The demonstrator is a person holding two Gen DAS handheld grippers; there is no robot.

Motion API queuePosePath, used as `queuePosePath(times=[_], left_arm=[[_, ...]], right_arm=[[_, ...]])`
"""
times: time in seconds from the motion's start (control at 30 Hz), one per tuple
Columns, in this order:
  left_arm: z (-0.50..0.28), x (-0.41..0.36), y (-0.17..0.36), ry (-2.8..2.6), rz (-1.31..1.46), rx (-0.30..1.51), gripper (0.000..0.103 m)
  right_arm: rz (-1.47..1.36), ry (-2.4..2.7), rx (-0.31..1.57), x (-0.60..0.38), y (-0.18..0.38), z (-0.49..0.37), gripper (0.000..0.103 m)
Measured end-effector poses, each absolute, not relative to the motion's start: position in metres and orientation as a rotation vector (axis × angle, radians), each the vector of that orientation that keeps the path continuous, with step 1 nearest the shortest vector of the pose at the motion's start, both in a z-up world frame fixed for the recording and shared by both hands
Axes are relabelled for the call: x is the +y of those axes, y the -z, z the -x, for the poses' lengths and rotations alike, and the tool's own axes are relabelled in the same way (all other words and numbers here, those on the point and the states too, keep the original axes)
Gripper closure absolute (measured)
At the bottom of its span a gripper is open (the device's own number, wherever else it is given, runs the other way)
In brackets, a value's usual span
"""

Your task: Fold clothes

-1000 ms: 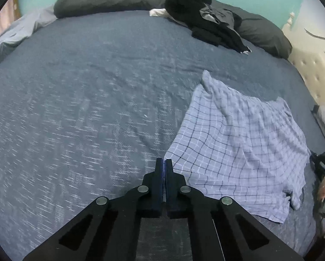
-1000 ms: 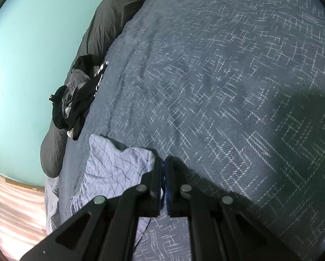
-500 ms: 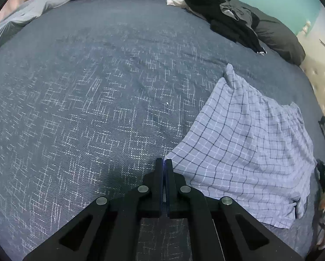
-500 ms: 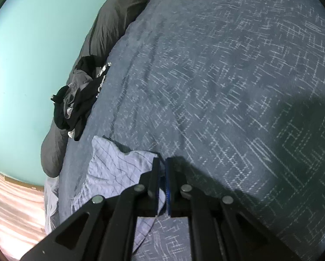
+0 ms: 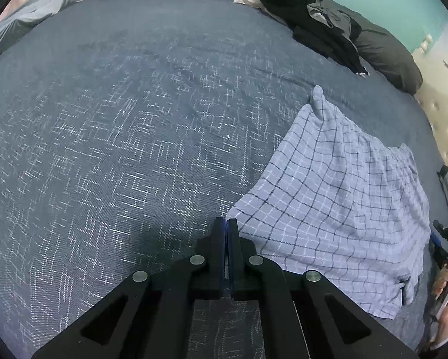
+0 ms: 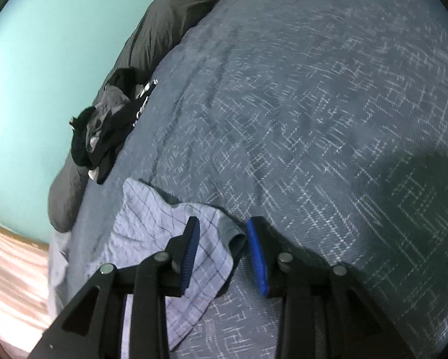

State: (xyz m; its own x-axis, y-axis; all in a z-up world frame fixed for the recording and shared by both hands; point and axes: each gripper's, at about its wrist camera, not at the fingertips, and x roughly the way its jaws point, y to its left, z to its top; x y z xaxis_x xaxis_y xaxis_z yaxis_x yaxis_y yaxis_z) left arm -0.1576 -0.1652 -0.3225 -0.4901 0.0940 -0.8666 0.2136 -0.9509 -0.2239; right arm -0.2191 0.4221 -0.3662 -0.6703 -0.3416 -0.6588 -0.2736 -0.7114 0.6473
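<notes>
Checked cloth [image 6: 152, 233] between spread right tool [image 6: 224, 233] fingers, on bedspread [image 6: 313, 119].

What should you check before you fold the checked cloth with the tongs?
1. Checked cloth lies spread on the bed: ok.
2. Right tongs open, with the cloth's bunched corner between the blue pads: ok.
3. Left tongs shut at the cloth's near corner; whether they pinch any fabric: cannot tell.
4. Cloth smooth enough to fold: not ok, it has ripples and a raised peak at the far corner.
5. Room on the blanket beside the cloth to fold onto: ok.
6. Dark pile of clothes by the pillows lies apart from the cloth: ok.
</notes>
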Motion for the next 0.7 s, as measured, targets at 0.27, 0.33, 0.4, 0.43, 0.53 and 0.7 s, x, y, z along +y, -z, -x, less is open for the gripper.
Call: queuePosePath(times=[0.27, 0.33, 0.4, 0.43, 0.53, 0.7], left_arm=[[0.170, -0.154, 0.326, 2.607, -1.552, 0.462, 0.102], [0.171, -0.155, 0.327, 2.606, -1.553, 0.472, 0.102], [0.171, -0.155, 0.326, 2.606, -1.553, 0.470, 0.102], [0.171, -0.154, 0.326, 2.605, -1.552, 0.468, 0.102], [0.173, -0.153, 0.326, 2.603, -1.552, 0.462, 0.102], [0.175, -0.149, 0.323, 2.611, -1.549, 0.458, 0.102]], right_arm=[[-1.229, 2.564, -1.220, 0.428, 0.367, 0.217, 0.101], [-1.188, 2.585, -1.213, 0.429, 0.359, 0.213, 0.101], [-1.153, 2.613, -1.203, 0.431, 0.351, 0.210, 0.101], [-1.139, 2.623, -1.199, 0.432, 0.347, 0.209, 0.101], [-1.132, 2.626, -1.211, 0.435, 0.347, 0.207, 0.101], [-1.188, 2.610, -1.269, 0.444, 0.365, 0.213, 0.102]])
